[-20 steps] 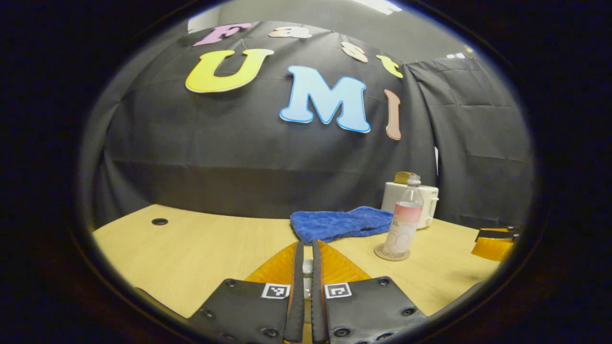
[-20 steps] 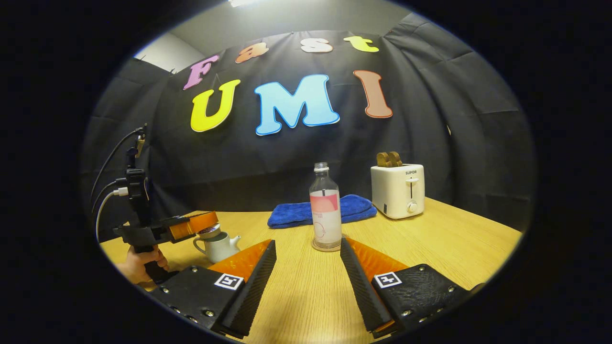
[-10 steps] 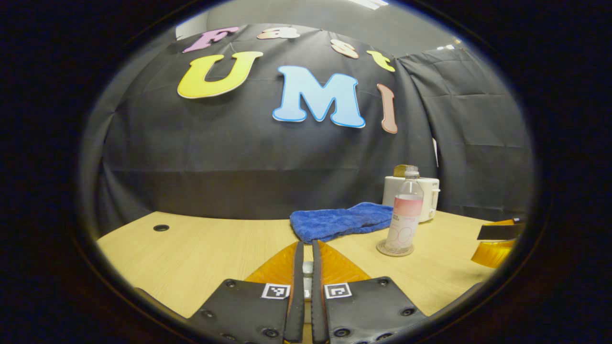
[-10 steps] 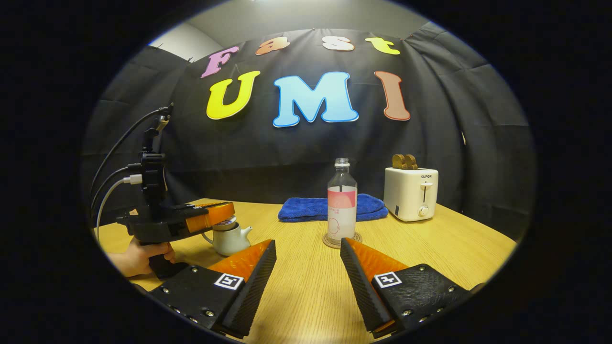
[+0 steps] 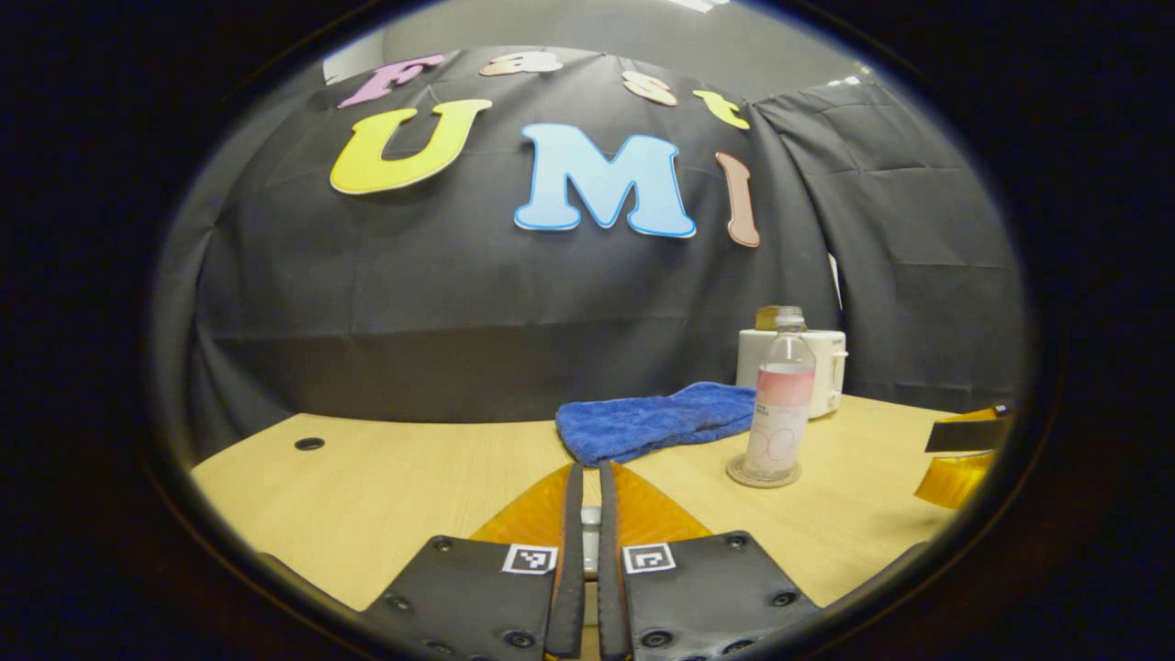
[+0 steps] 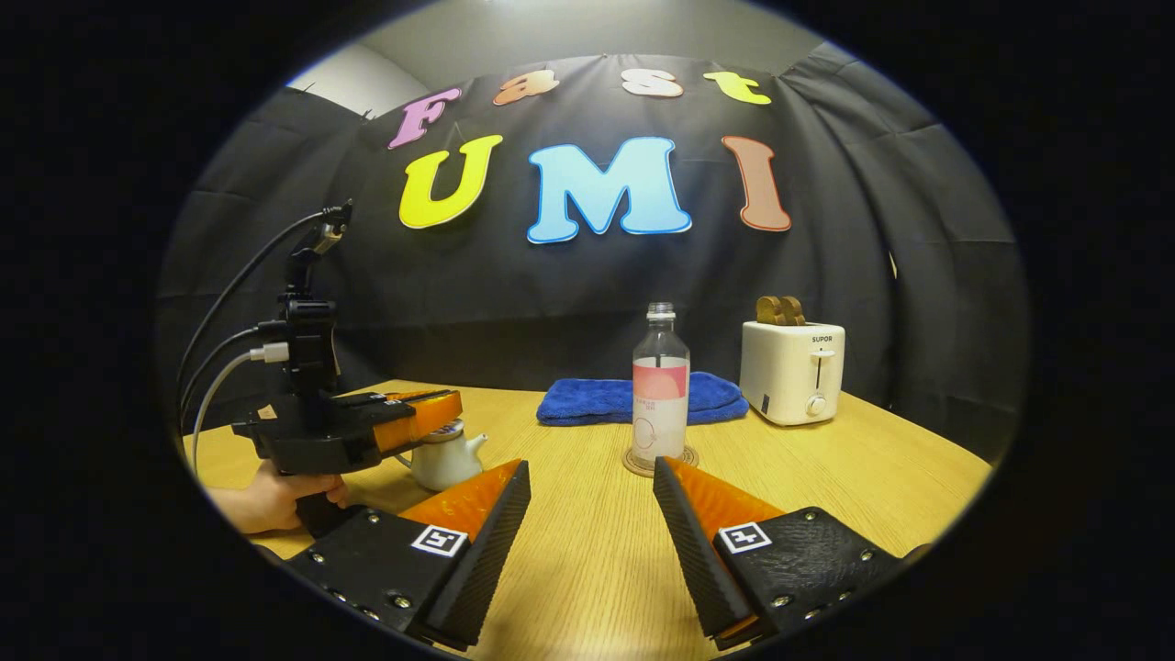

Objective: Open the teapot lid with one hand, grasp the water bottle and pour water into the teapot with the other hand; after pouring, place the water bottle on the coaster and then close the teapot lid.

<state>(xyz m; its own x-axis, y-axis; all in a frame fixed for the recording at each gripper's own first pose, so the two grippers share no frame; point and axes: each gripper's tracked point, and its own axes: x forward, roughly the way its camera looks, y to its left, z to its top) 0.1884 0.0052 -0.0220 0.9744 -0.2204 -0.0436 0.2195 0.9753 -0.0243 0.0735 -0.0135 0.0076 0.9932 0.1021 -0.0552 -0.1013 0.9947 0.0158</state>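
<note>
A clear water bottle (image 6: pixel 660 395) with a pink label stands upright on a round coaster (image 6: pixel 685 456) at mid table. It also shows right of centre in the left gripper view, bottle (image 5: pixel 778 404) on coaster (image 5: pixel 734 474). My right gripper (image 6: pixel 592 464) is open, a short way in front of the bottle and apart from it. A white teapot (image 6: pixel 445 464) sits at the left. My left gripper (image 6: pixel 450 410), held by a hand, is shut on the teapot lid (image 6: pixel 448 431) at the pot's top. A pale bit of the lid (image 5: pixel 591 531) shows between my left gripper's (image 5: pixel 587 470) own fingers.
A blue cloth (image 6: pixel 597 402) lies behind the bottle. A white toaster (image 6: pixel 793 372) holding toast stands at the back right. Cables (image 6: pixel 220 367) rise from the left gripper's mount. The wooden table (image 6: pixel 854 468) has a round hole (image 5: pixel 308 443) at its far left.
The right gripper's view has swung a little, so bottle and teapot sit further right in it. The left gripper stays shut on the lid and has levelled out slightly.
</note>
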